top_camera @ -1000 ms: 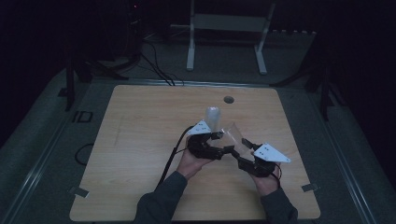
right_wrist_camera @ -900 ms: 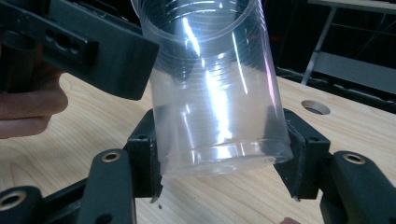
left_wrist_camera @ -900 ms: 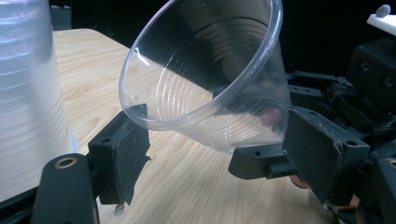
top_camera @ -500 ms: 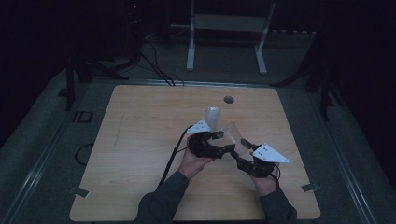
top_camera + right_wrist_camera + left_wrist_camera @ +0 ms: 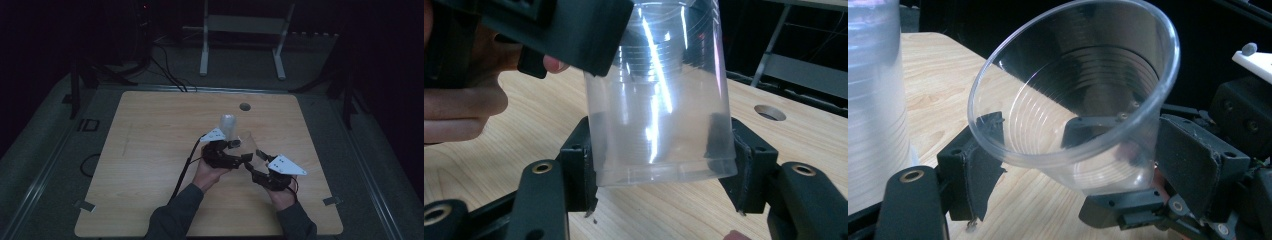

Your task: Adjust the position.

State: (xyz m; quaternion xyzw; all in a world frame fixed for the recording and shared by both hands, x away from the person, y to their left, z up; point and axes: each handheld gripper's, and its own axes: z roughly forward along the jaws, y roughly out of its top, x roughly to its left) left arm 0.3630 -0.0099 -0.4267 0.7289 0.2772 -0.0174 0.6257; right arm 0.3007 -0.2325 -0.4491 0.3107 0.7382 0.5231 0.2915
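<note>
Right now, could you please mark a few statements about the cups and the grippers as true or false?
1. The right gripper grips the clear cup near its base. True.
2. The clear cup stands upright on the table. False: it is held tilted, off the tabletop.
3. There is a round hole in the tabletop on the far side. True.
4. The frosted cup stack lies on its side. False: it stands upright on the table.
</note>
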